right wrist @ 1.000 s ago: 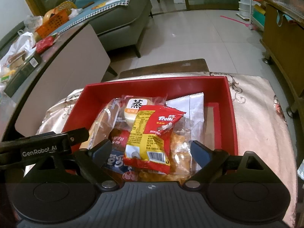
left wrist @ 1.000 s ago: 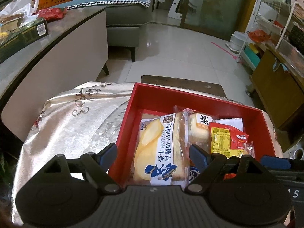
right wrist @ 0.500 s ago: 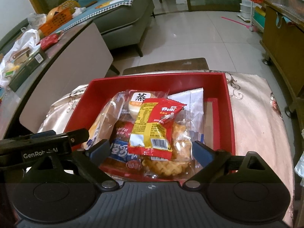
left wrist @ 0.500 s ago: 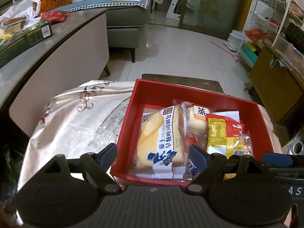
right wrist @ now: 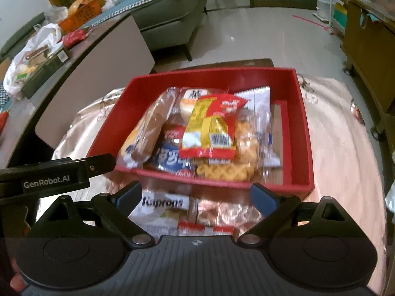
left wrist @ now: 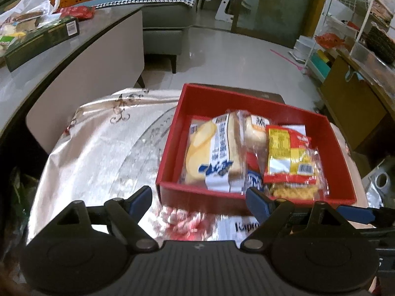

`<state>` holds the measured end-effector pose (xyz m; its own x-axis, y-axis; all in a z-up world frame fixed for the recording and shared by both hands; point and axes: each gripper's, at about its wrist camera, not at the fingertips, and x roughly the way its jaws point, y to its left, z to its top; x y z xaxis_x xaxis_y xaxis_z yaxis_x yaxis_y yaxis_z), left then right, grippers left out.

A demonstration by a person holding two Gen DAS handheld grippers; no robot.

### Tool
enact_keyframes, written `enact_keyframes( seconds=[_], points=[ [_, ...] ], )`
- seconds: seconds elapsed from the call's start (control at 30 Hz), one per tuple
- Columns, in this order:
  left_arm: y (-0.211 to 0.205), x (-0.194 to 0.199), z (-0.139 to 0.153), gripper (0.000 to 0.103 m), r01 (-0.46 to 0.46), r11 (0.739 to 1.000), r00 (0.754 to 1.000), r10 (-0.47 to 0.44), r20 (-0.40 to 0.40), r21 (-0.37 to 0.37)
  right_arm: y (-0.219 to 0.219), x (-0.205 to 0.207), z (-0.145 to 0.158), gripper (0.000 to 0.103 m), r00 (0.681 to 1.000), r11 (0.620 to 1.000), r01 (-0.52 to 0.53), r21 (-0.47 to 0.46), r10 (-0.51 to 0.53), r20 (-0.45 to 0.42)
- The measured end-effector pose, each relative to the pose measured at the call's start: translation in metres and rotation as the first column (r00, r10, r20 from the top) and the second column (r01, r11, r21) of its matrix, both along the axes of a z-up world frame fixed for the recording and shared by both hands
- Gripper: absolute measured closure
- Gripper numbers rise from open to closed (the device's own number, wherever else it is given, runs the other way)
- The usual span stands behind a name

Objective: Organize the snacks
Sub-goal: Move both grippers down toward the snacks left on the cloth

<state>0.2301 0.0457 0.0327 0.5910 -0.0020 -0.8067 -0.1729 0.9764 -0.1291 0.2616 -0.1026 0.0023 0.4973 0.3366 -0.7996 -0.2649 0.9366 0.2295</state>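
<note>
Left wrist view first: the left gripper [left wrist: 197, 198] has its jaws spread wide apart with nothing between them, hanging over the shiny patterned tablecloth [left wrist: 98, 148] just short of the red box [left wrist: 205, 98]. It isn't touching the box or any packet. Inside the box the snacks are piled toward the near side: a bread packet with blue lettering [left wrist: 214, 155] on the left, a small steamed cake packet [left wrist: 255, 129] behind it, and a red and yellow candy packet [left wrist: 288, 155] lying on top of a clear bag of yellow twisty crackers [left wrist: 291, 190]. In front of the box, on the cloth, there's a blurry white packet with "Kapro..." printed on it [left wrist: 243, 225]. The tip of the other gripper pokes in at the lower right.

Right wrist view: the right gripper [right wrist: 197, 196] is also wide open and empty, hovering near the front wall of the red box [right wrist: 303, 128] without touching it. Right between and below its fingertips sits that white Kiprons packet [right wrist: 163, 204], with another pinkish packet [right wrist: 222, 212] beside it, both outside the box on the cloth. Same pile in the box, plus a white wrapper [right wrist: 259, 98] standing along the right of the heap. The left gripper's finger [right wrist: 74, 170] reaches in from the left edge.
</note>
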Motion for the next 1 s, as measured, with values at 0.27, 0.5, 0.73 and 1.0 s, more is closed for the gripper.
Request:
enact_keyframes(
  seconds=[0.27, 0.5, 0.73, 1.0],
  points=[
    [-0.006, -0.029, -0.013, 0.026, 0.034, 0.999, 0.998, -0.034, -0.061, 0.001, -0.004, -0.029, -0.012, 0.006, 0.999, 1.0, -0.004, -0.024, 0.003, -0.038],
    [-0.013, -0.067, -0.031, 0.026, 0.07, 0.998, 0.985, -0.068, -0.16, 0.006, -0.004, -0.058, -0.026, 0.004, 0.996, 0.999, -0.032, -0.043, 0.028, -0.089],
    [-0.025, -0.108, -0.051, 0.026, 0.149, 0.988, 0.955, -0.137, -0.263, 0.027, -0.006, -0.075, -0.037, 0.004, 0.991, 0.998, -0.043, -0.055, 0.036, -0.127],
    [-0.039, -0.137, -0.075, 0.022, 0.207, 0.975, 0.917, -0.165, -0.363, 0.078, 0.005, -0.091, -0.045, 0.003, 0.984, 0.995, -0.088, -0.055, 0.078, -0.158]
  ],
)
